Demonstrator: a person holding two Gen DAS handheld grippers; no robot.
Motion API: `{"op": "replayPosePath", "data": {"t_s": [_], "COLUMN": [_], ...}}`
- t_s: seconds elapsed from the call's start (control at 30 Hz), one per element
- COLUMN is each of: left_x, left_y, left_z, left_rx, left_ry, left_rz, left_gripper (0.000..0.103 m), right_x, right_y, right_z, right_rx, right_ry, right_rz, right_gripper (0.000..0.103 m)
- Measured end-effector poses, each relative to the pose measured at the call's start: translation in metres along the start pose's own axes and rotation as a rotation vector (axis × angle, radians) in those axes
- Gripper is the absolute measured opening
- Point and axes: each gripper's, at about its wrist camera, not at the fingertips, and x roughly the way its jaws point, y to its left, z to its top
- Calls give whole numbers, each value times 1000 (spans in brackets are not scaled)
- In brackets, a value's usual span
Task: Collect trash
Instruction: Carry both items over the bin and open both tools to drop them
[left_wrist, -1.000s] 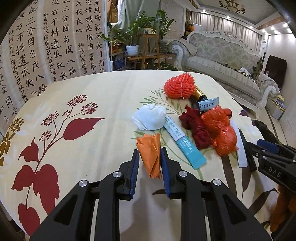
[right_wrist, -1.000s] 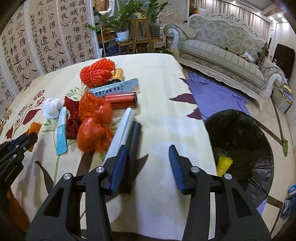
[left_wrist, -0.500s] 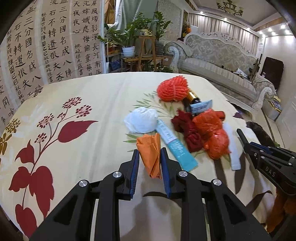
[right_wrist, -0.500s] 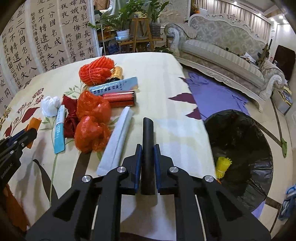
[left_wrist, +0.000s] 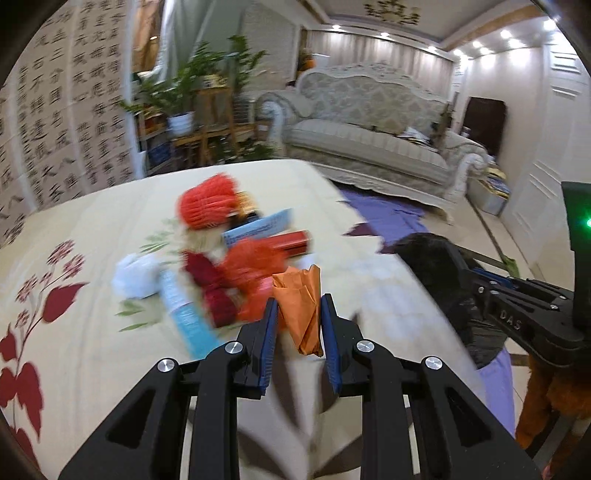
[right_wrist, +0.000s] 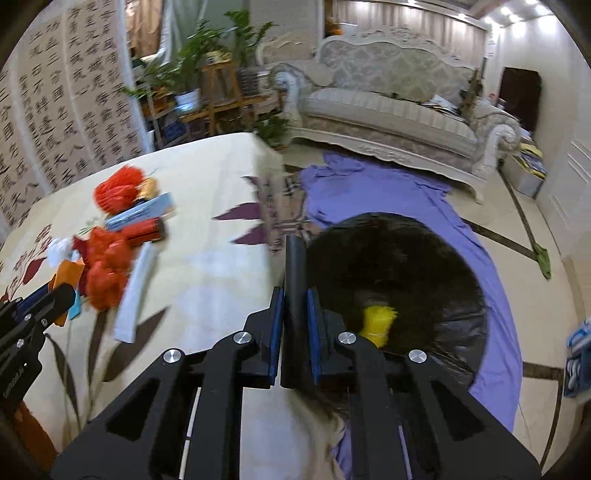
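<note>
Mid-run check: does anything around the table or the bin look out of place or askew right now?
Only expected clutter: trash lies heaped on the table, and a purple cloth is spread on the floor under the black-lined bin. Both hand-held grippers grip cleanly: left on the orange wrapper, right on the black tube.

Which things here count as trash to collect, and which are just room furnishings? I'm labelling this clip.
Job:
left gripper shut on orange wrapper
right gripper shut on black tube
red mesh bags
black-lined bin

Bystanders:
sofa
potted plants
purple cloth
</note>
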Motion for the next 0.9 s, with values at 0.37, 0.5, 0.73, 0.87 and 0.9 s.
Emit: {"op": "replayPosePath", "data": {"t_s": [0.37,0.5,0.73,0.87,0.9], "left_x": [31,46,66,78,81], "left_y": [-73,-92,-118,-127,-128], "left_z": [23,29,35,38,38], "left_rx": [102,129,175,197,197], "left_ry": [-9,4,15,20,21], "left_rz": [-80,-91,-96,-91,-86], "left_gripper": [25,25,25,25,25], "right_x": [3,9,20,25,26], "right_y": [-50,-60,-77,-88,-92], "right_z": [3,5,10,13,14], "right_rx": [77,93,119,139,146], "right_ry": [-28,-34,-36,-37,-36], "right_rz": [-44,-48,-51,-53,-50], "right_gripper": [13,13,13,13,14]}}
